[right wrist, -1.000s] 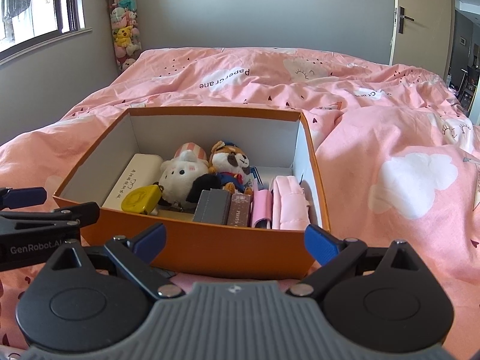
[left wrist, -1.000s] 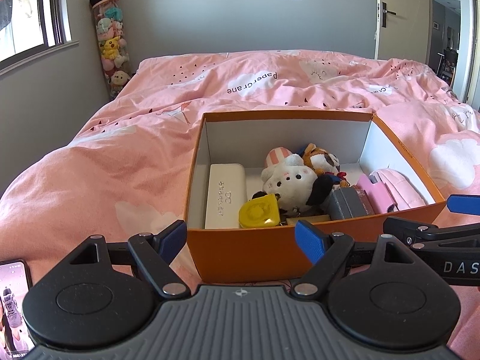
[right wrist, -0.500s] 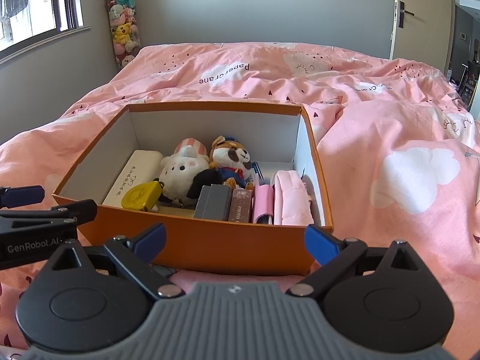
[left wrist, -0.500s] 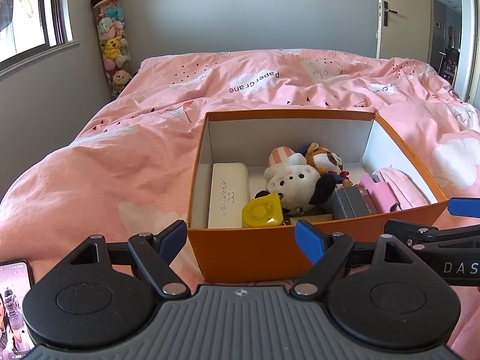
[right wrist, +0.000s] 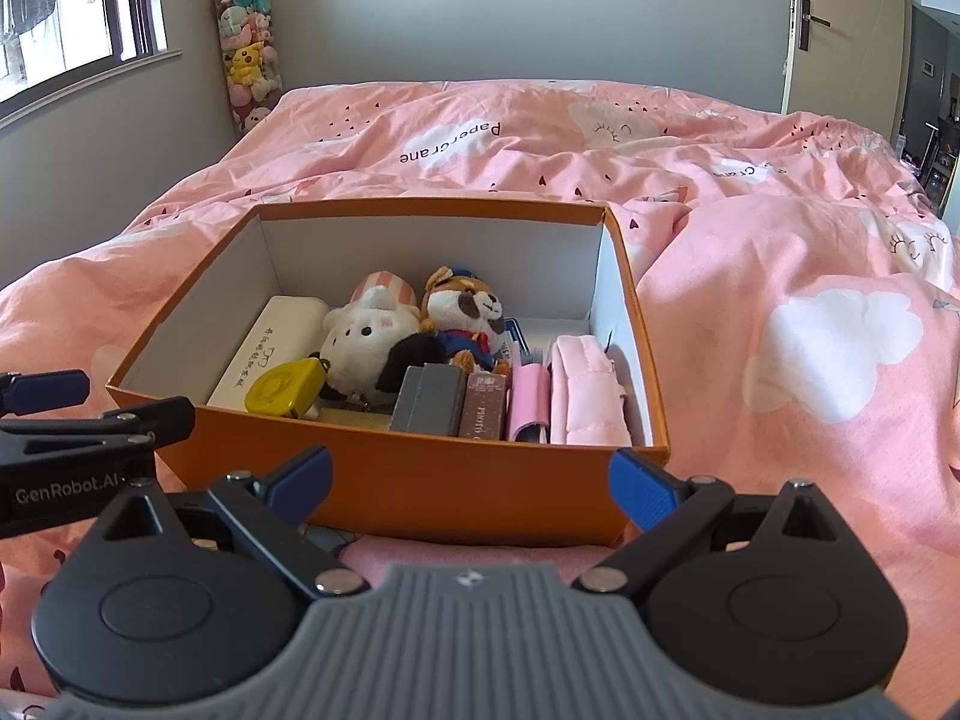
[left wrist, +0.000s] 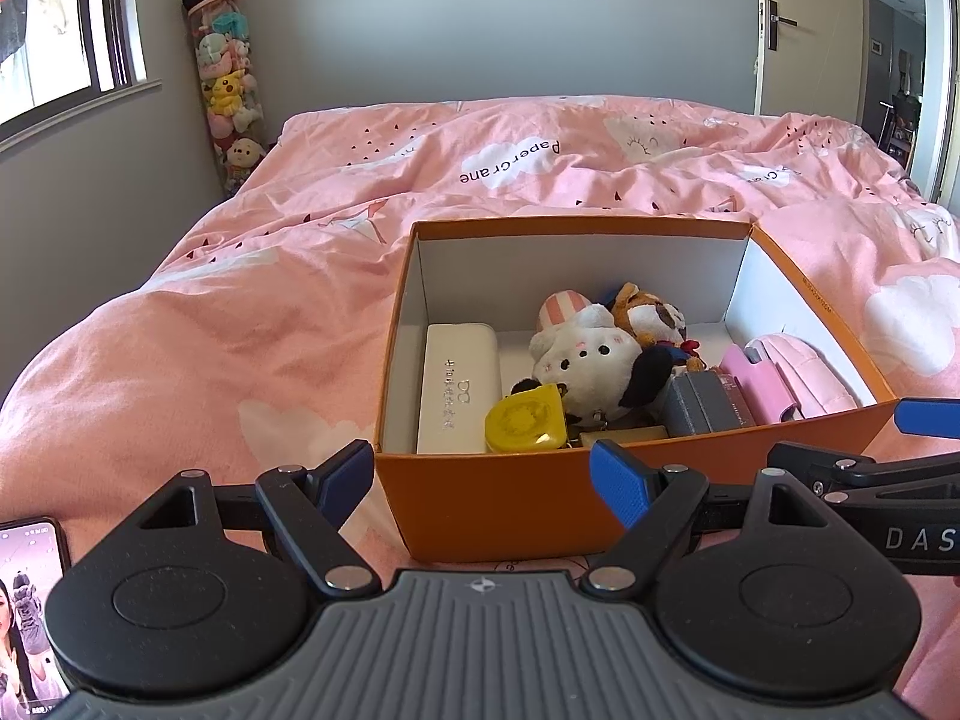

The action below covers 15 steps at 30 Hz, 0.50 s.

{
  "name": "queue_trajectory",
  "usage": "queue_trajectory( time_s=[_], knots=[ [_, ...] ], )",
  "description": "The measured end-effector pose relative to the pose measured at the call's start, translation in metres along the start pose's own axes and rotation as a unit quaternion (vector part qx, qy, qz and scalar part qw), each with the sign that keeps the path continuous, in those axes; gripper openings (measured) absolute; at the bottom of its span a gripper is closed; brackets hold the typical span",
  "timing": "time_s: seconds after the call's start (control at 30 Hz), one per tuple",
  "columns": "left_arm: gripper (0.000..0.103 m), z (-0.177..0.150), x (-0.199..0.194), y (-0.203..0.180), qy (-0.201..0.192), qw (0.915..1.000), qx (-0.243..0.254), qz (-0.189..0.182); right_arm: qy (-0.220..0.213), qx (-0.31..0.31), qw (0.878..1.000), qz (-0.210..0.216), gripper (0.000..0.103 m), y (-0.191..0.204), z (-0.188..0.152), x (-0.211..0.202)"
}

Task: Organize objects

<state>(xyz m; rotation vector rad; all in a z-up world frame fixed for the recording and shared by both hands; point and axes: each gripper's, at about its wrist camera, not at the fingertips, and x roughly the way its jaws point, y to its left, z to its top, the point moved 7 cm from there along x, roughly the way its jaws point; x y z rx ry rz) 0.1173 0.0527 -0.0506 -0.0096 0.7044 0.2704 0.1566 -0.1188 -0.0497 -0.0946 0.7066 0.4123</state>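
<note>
An orange box (left wrist: 504, 492) (right wrist: 420, 498) sits on the pink bed. Inside lie a cream case (left wrist: 459, 387) (right wrist: 270, 348), a yellow tape measure (left wrist: 528, 423) (right wrist: 282, 390), a white plush (left wrist: 591, 360) (right wrist: 366, 342), a brown dog plush (left wrist: 651, 318) (right wrist: 465, 312), a grey box (left wrist: 696, 408) (right wrist: 429, 402), a brown box (right wrist: 483, 414) and pink pouches (left wrist: 792, 369) (right wrist: 585, 390). My left gripper (left wrist: 483, 471) is open and empty just in front of the box's near wall. My right gripper (right wrist: 471, 480) is open and empty there too, further right.
A phone (left wrist: 27, 606) with a lit screen lies on the bed at the lower left. A tall clear tube of plush toys (left wrist: 231, 84) (right wrist: 246, 36) stands in the far left corner under the window. A door (right wrist: 846, 30) is at the far right.
Both grippers have drifted slightly, so the box sits a little further right in the left view and lower in the right view. Both stay open and empty.
</note>
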Motion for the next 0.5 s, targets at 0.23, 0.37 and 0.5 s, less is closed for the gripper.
queue_trajectory(
  time_s=[0.23, 0.37, 0.5],
  knots=[
    [0.096, 0.0001, -0.0008, -0.0004, 0.000, 1.0000, 0.000, -0.002, 0.002, 0.001, 1.000, -0.001, 0.099, -0.0001, -0.0013, 0.0004],
    [0.096, 0.0003, -0.0019, -0.0016, 0.001, 1.0000, -0.002, -0.002, 0.003, 0.003, 1.000, 0.000, 0.099, -0.0004, -0.0014, 0.0004],
    [0.096, 0.0002, -0.0023, -0.0018, 0.001, 1.0000, -0.002, -0.002, 0.003, 0.003, 1.000, 0.000, 0.099, -0.0005, -0.0014, 0.0005]
  ],
)
